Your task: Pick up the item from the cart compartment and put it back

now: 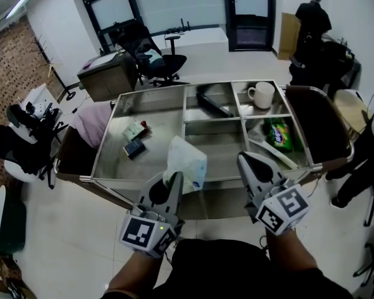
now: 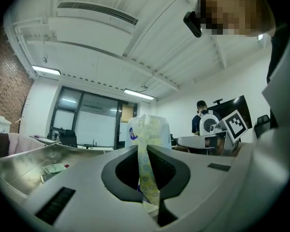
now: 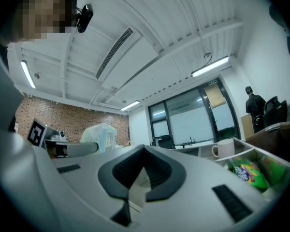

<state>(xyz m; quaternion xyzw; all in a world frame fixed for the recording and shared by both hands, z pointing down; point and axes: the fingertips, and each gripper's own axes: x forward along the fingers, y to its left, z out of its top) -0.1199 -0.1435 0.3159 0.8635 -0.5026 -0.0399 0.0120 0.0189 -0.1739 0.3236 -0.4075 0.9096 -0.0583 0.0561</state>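
Note:
A soft tissue pack (image 1: 188, 162), white and pale blue plastic, hangs just above the near rail of the steel cart (image 1: 151, 97). My left gripper (image 1: 176, 179) is shut on its lower edge. In the left gripper view the pack (image 2: 148, 128) stands up from the jaws, with a thin patterned strip of it pinched between them. My right gripper (image 1: 245, 161) hovers to the right of the pack over the cart's near edge. Its jaws are shut and I see nothing held in them. In the right gripper view the pack (image 3: 99, 134) shows at the left.
The cart's left bay holds a small packet (image 1: 135, 131) and a dark flat item (image 1: 134, 148). A black object (image 1: 213, 104), a white mug (image 1: 262, 94) and a green snack bag (image 1: 279, 134) lie in other compartments. Office chairs (image 1: 153, 58) and a person (image 1: 311, 23) are beyond.

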